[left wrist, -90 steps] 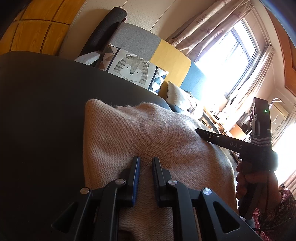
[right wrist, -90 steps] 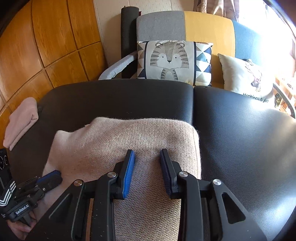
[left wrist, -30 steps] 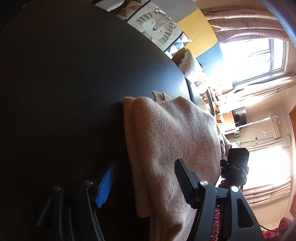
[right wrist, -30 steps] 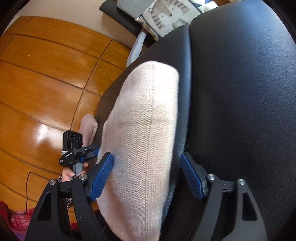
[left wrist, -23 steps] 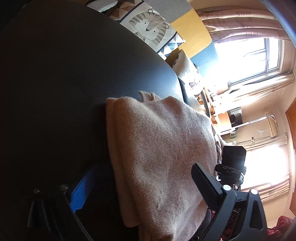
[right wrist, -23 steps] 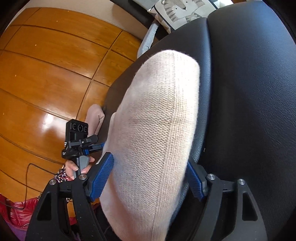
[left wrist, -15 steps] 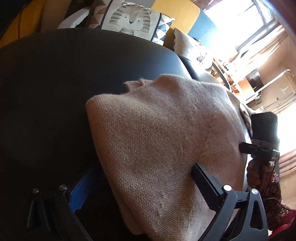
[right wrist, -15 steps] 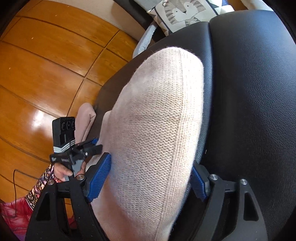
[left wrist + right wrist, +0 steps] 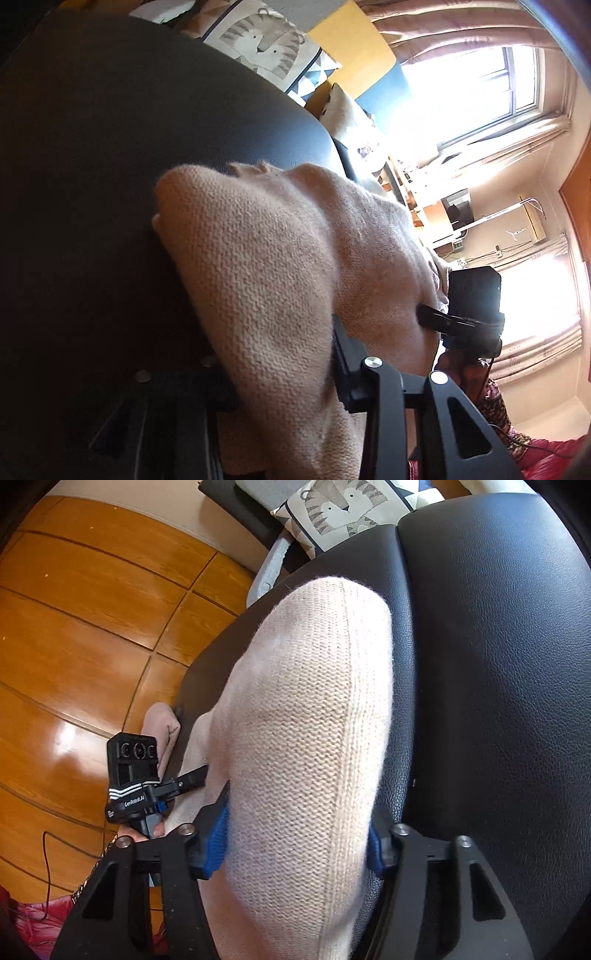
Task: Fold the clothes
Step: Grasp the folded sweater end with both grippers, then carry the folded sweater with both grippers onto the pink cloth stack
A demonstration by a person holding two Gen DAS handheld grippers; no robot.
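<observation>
A folded beige knit sweater (image 9: pixel 277 258) lies on a black padded surface (image 9: pixel 110 147). My left gripper (image 9: pixel 273 365) is shut on the sweater's left end, its fingers pressed into the thick fold; its left finger is lost in shadow. In the right wrist view the sweater (image 9: pixel 314 720) fills the gap of my right gripper (image 9: pixel 297 834), with both blue pads (image 9: pixel 218 830) against its sides. The other gripper shows at the far end in each view: the right one (image 9: pixel 432 317) and the left one (image 9: pixel 184 779), each held by a hand.
A second folded pinkish garment (image 9: pixel 162 723) lies at the left edge of the black surface (image 9: pixel 498 664). A tiger cushion (image 9: pixel 332 509) leans on a sofa behind. Orange wood panels (image 9: pixel 74 627) are to the left and a bright window (image 9: pixel 480 74) to the right.
Both grippers turned sideways and opened around the sweater's ends. Since half a second ago the left fingers have narrowed onto the fold; the right pads have drawn in slightly against it.
</observation>
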